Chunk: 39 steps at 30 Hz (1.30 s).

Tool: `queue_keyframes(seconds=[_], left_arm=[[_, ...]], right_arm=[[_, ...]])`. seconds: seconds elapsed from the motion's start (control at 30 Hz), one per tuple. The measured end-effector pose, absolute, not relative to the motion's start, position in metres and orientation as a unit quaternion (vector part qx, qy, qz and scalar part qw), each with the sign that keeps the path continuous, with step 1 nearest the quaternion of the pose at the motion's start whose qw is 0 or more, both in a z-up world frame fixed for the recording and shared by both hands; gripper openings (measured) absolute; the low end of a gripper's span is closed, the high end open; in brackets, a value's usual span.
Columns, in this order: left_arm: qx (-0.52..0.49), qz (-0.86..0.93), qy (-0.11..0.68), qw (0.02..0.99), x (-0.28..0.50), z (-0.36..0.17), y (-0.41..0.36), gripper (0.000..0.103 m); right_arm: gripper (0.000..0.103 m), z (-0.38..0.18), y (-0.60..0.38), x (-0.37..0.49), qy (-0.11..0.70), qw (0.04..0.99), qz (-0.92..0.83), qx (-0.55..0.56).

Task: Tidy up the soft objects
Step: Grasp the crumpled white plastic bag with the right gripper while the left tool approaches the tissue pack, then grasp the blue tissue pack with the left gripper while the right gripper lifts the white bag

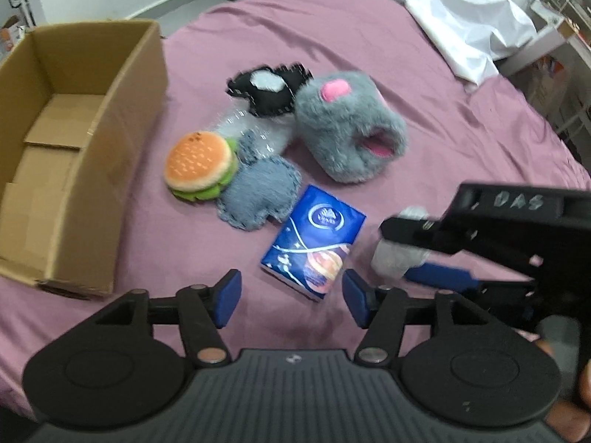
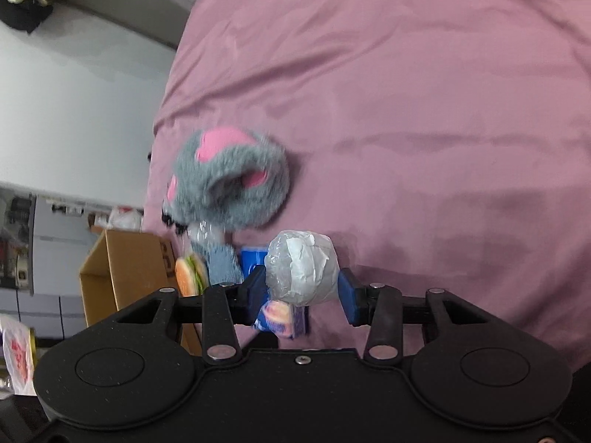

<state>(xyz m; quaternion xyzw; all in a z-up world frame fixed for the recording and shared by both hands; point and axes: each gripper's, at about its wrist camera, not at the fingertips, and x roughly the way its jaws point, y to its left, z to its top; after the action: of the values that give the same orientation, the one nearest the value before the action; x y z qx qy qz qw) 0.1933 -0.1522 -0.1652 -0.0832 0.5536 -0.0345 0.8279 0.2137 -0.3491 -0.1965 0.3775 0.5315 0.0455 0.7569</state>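
Observation:
On the mauve bedsheet (image 1: 369,55) lie a burger plush (image 1: 201,170), a blue-grey denim cushion (image 1: 258,192), a grey furry plush with pink patches (image 1: 347,125), a black stitched plush (image 1: 269,88) and a blue tissue pack (image 1: 314,247). My left gripper (image 1: 291,295) is open just above the near end of the tissue pack, and its pads do not touch it. My right gripper (image 2: 302,291) is shut on a grey-white wrapped ball (image 2: 303,265), with both blue pads pressed against its sides. In the left wrist view the ball (image 1: 395,258) sits right of the pack.
An open, empty cardboard box (image 1: 122,147) stands on the bed left of the toys. Crumpled clear plastic (image 1: 251,129) lies between the burger and the black plush. White bedding (image 1: 461,11) is heaped at the far right. Shelving and clutter stand beyond the bed.

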Motion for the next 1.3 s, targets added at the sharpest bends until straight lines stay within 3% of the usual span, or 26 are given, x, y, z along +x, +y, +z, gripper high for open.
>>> queue_keyframes(seconds=[0.13,0.43,0.5,0.6,0.67,1.3], left_arm=[[-0.047,-0.063,0.55,0.832,0.195,-0.171,-0.161,0.074],[-0.014,-0.078,0.523,0.849,0.211,-0.185,-0.171,0.078],[-0.018,-0.078,0.53,0.844,0.214,-0.19,-0.171,0.076],[-0.046,-0.072,0.536,0.84,0.214,-0.194,-0.164,0.059],[-0.072,-0.065,0.54,0.836,0.212,-0.195,-0.158,0.055],[-0.159,-0.048,0.465,0.869,0.179,-0.109,-0.115,0.051]], right_arm=[[0.041,-0.197,-0.356,0.213,0.519,0.763,0.039,0.383],[0.041,-0.194,-0.354,0.214,0.5,0.778,0.016,0.381],[0.041,-0.195,-0.351,0.214,0.501,0.78,0.018,0.374],[0.042,-0.191,-0.346,0.214,0.501,0.787,0.021,0.36],[0.042,-0.189,-0.344,0.212,0.5,0.79,0.025,0.354],[0.041,-0.149,-0.335,0.188,0.432,0.836,0.07,0.331]])
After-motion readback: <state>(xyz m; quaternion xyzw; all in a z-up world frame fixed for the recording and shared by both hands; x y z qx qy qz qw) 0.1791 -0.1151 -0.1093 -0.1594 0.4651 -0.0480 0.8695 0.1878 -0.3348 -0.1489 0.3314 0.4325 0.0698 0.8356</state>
